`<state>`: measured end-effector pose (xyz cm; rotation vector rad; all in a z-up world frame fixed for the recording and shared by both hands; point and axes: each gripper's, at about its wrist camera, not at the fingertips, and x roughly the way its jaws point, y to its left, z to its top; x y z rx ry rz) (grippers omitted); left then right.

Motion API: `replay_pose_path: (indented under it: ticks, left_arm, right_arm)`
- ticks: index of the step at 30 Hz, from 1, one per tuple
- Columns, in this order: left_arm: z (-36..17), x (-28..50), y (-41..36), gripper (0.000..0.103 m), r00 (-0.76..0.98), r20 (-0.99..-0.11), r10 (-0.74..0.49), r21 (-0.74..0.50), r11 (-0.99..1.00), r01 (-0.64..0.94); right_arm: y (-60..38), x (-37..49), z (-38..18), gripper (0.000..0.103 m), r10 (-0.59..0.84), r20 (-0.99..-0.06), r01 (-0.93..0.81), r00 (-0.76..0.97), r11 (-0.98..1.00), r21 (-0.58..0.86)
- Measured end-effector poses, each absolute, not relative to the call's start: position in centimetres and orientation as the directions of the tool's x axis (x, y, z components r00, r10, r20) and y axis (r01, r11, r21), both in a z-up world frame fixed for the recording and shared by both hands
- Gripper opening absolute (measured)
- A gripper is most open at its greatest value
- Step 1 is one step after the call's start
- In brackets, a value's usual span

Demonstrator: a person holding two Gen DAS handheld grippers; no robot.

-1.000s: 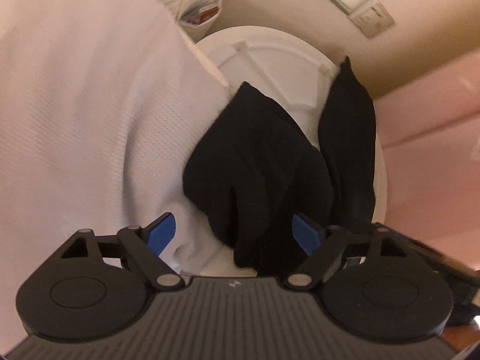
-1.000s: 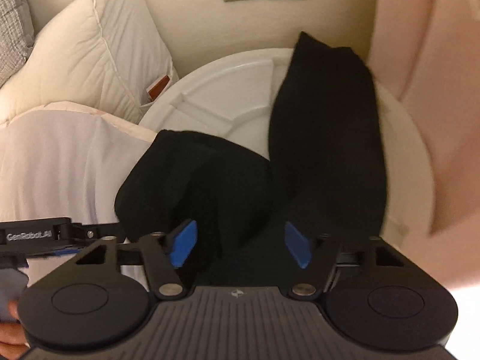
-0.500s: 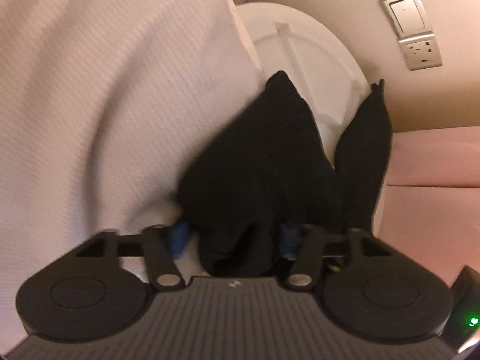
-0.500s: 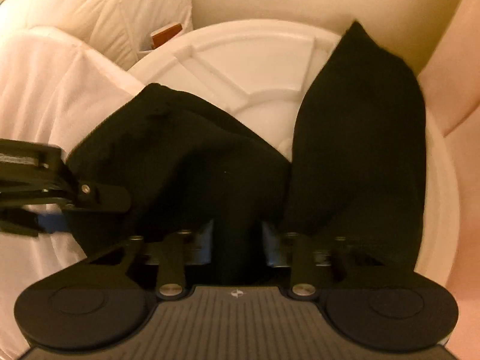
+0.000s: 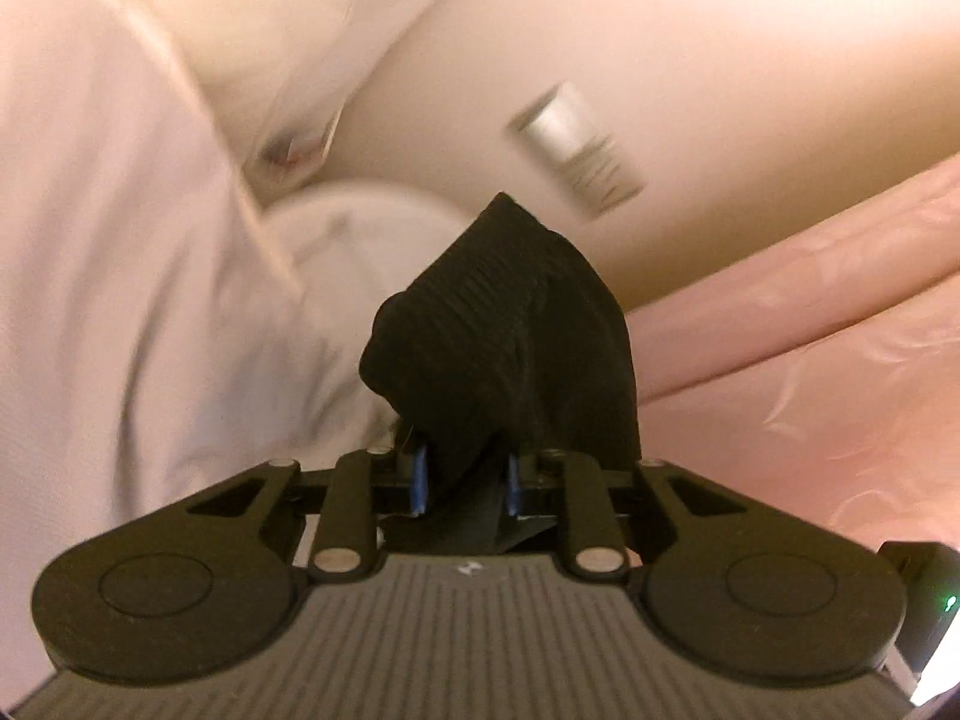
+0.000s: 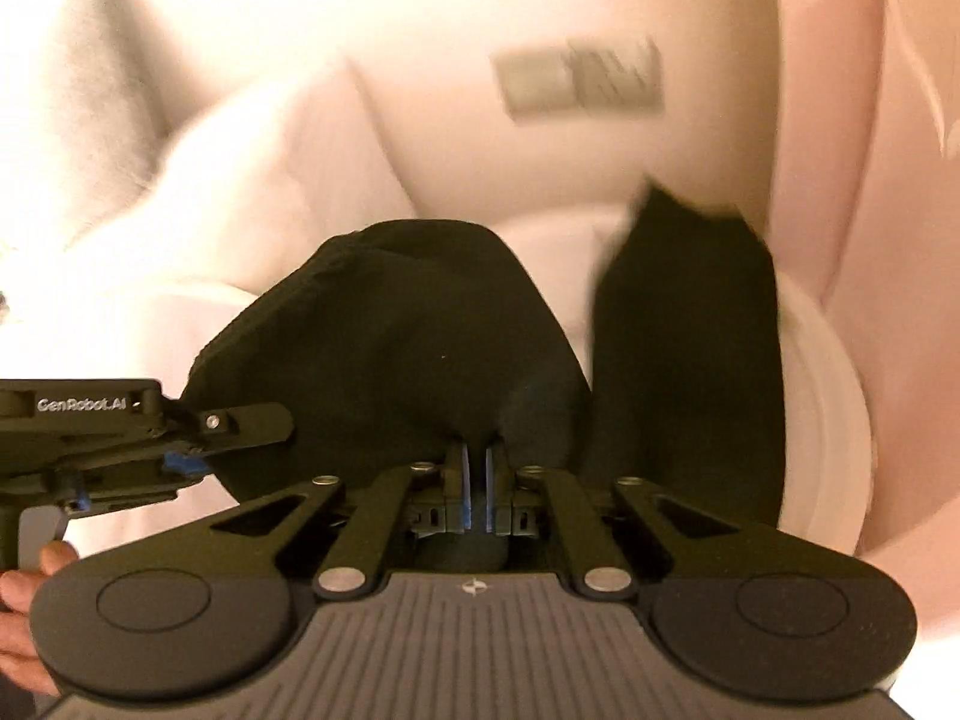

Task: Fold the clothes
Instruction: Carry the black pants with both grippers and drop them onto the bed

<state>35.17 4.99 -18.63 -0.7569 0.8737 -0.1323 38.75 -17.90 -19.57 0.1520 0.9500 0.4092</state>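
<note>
**Black garment gripped at two points, fold not yet begun**

While both of my tools have a bite on the black garment [image 6: 396,324], nothing about it reads as folded yet. My right hand-held gripper [image 6: 475,480] has its blue pads drawn almost together, pinching a thin ridge of the dark cloth. My left hand-held gripper [image 5: 462,477] is closing, and a thicker bunch of the same fabric already sits pressed between its pads. From the right wrist view I can see that left tool [image 6: 180,462] beside me at the garment's left edge, with my hand [image 6: 30,588] on its handle.

The garment hangs bunched from these two grips above the round white tray [image 6: 828,396], one long dark part [image 6: 684,348] trailing over the tray's right side. The white bedding [image 5: 120,300] lies to the left, the pink cover [image 5: 810,360] to the right.

By my reckoning the task is at its start: I have gathered the piece, and spreading it flat, squaring its edges and making every fold all remain.
</note>
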Motion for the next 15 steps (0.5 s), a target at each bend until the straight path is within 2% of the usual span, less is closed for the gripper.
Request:
replay_pose_path:
  ticks: [8, 12, 15]
  left_arm:
    - [-4.1, 24.6, 9.3, 0.018, 0.882, -0.452, -0.13, -0.603, 0.773, -0.196]
    - [3.3, 17.7, 11.8, 0.018, 0.951, -0.306, 0.038, -0.574, 0.79, -0.216]
    - [8.5, 10.7, 13.8, 0.018, 0.959, -0.193, 0.206, -0.539, 0.795, -0.279]
  right_arm:
    - [-13.8, 35.4, -8.0, 0.005, 0.669, -0.466, -0.557, 0.579, 0.742, 0.373]
    - [-9.8, 33.6, -1.6, 0.005, 0.796, -0.29, -0.71, 0.532, 0.605, 0.361]
    - [-5.1, 31.5, 3.3, 0.005, 0.885, -0.168, -0.82, 0.434, 0.465, 0.334]
